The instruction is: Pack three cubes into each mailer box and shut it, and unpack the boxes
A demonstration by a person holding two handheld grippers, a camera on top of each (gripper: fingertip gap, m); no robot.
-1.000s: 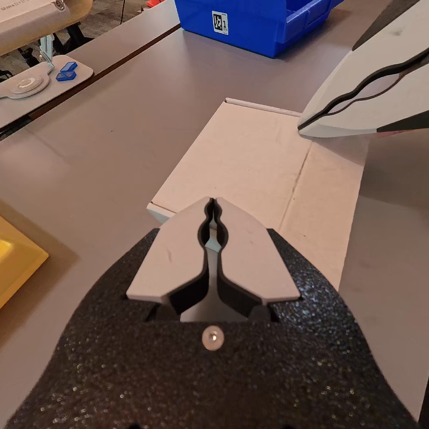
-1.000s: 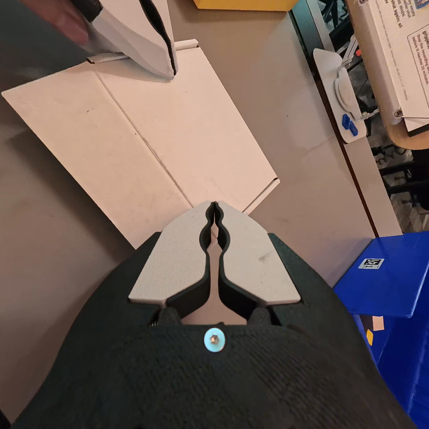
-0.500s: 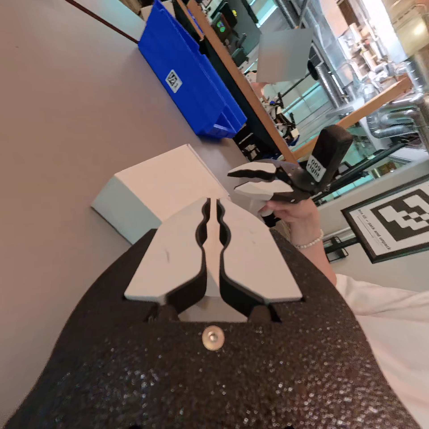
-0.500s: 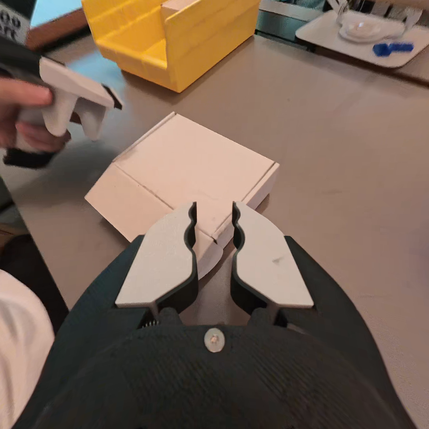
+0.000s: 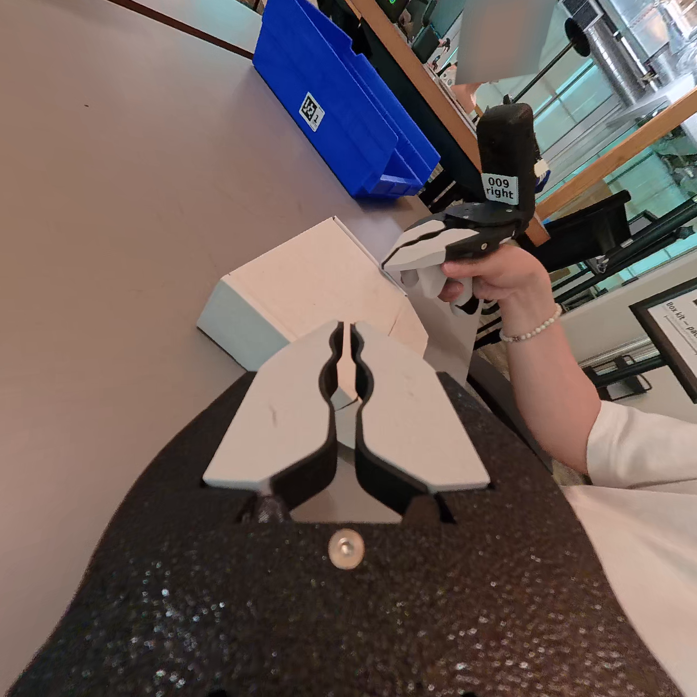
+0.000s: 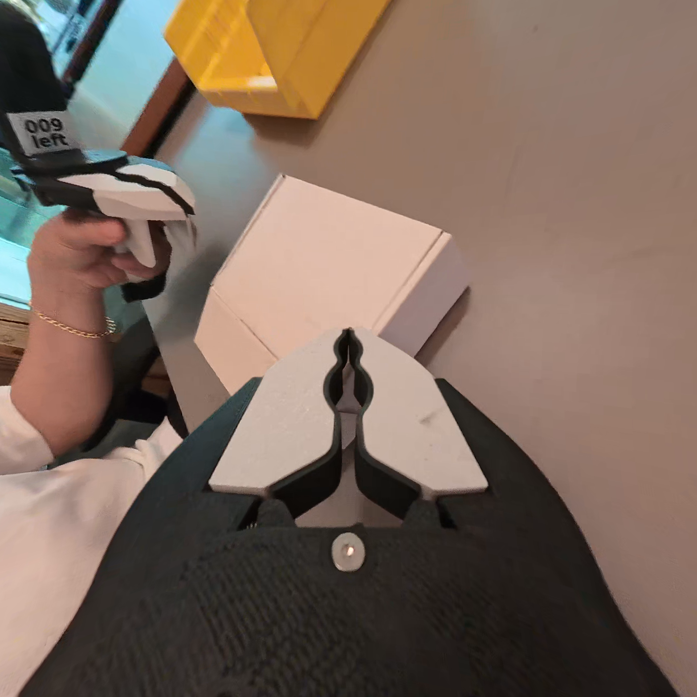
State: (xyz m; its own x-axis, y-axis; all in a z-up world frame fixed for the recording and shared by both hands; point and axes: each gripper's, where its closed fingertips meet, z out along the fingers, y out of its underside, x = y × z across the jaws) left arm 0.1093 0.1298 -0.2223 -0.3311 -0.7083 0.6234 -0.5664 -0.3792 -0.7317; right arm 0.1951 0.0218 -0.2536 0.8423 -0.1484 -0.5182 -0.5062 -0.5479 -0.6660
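A white mailer box (image 5: 309, 286) lies on the grey table with its lid down; it also shows in the right wrist view (image 6: 324, 271). Its front flap (image 6: 230, 339) sticks out toward the person, past the box body. My left gripper (image 5: 346, 326) is shut and empty, held in the air on the near left of the box; the right wrist view shows it (image 6: 181, 200) clear of the box. My right gripper (image 6: 349, 331) is shut and empty, over the flap corner; in the left wrist view (image 5: 388, 262) its tips are at the box's right edge. No cubes are visible.
A blue bin (image 5: 339, 113) stands behind the box at the far side of the table (image 5: 113, 188). A yellow bin (image 6: 271, 56) stands at the left end. The person's forearms and white sleeves (image 5: 641, 471) are close by the table's near edge. The gap from one gripper's tips to the other's is roughly 15 cm.
Both grippers came up off the box lid and tilted to a lower, sideways look at the box. My right gripper opened half a second ago and has shut again.
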